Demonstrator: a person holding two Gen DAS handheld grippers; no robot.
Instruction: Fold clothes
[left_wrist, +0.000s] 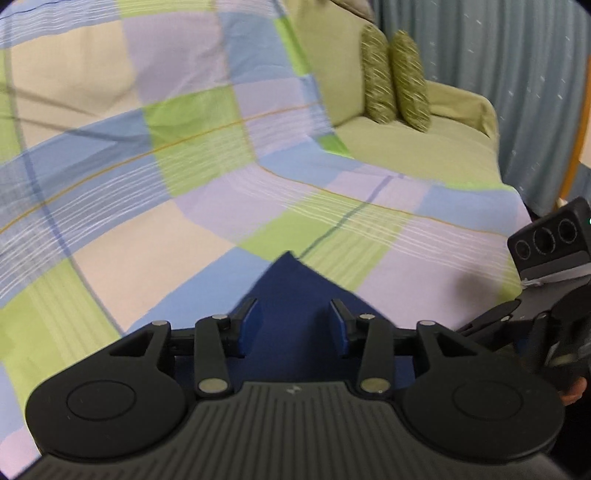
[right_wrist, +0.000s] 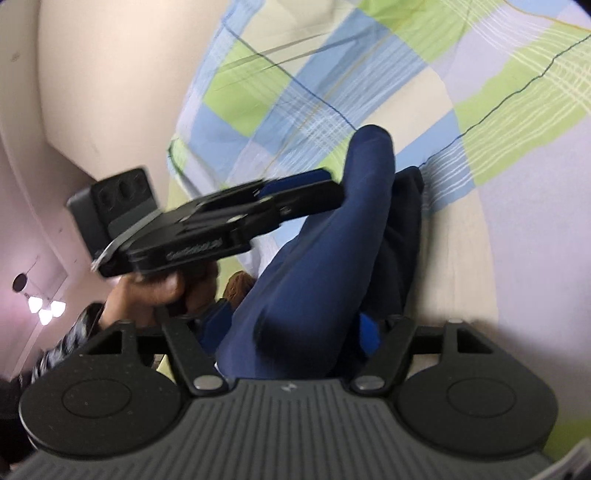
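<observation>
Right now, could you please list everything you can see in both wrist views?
navy garment: one, dark blue, lying between both grippers' fingers, over the sheet.
checked sheet: one, blue, green, lilac and cream, spread across the sofa.
sofa: one, pale green, behind the sheet.
cushions: two, green patterned, upright in the sofa corner.
curtain: one, grey-blue, behind the sofa.
ceiling lamp: one, lit, lower left of the right view.
left hand-held gripper: black, blue pads.
right hand-held gripper: black.
</observation>
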